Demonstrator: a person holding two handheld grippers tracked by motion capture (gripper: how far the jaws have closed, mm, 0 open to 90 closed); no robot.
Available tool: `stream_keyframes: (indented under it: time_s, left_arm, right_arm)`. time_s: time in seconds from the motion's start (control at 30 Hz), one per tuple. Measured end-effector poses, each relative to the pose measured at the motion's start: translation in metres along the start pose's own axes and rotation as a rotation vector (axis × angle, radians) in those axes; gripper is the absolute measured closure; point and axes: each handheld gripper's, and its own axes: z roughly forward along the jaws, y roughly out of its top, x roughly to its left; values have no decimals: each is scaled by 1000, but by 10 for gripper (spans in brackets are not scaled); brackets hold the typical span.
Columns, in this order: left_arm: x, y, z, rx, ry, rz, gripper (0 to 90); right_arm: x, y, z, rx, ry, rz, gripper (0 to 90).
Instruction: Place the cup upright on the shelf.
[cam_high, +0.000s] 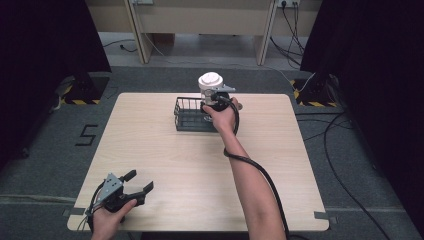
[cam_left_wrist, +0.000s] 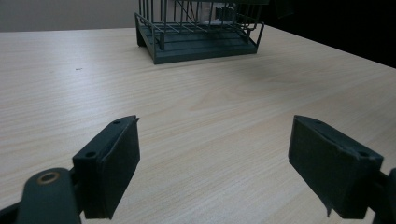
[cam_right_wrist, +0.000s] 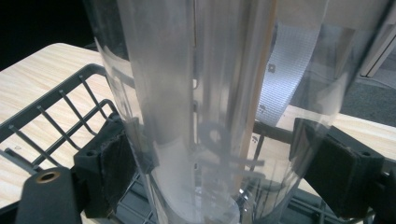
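Observation:
A clear plastic jar (cam_high: 209, 95) with a white lid stands upright at the right end of a dark wire basket (cam_high: 187, 120) at the table's far middle. My right gripper (cam_high: 212, 103) is at the jar's side. In the right gripper view the jar (cam_right_wrist: 210, 93) sits between both pads, with my right gripper (cam_right_wrist: 215, 158) shut on it and its base low over the basket (cam_right_wrist: 60, 102) floor. My left gripper (cam_high: 140, 180) rests open near the front left corner. Nothing lies between the jaws of that left gripper (cam_left_wrist: 215, 154), and the basket (cam_left_wrist: 201, 46) shows far ahead.
The light wooden table (cam_high: 200, 170) is bare between the two hands. A black cable (cam_high: 260, 172) runs along the right forearm. Dark curtains, floor cables and stand feet surround the table.

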Motion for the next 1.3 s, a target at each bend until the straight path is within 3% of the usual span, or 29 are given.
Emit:
stream_keyframes:
  time_s: [0.63, 1.3]
  left_arm:
    - [0, 0, 0, 0, 0, 3, 161]
    - [-1, 0, 1, 2, 1, 9, 161]
  right_arm:
    - [1, -8, -8, -18, 18, -9, 156]
    - [0, -15, -40, -38, 42, -26, 158]
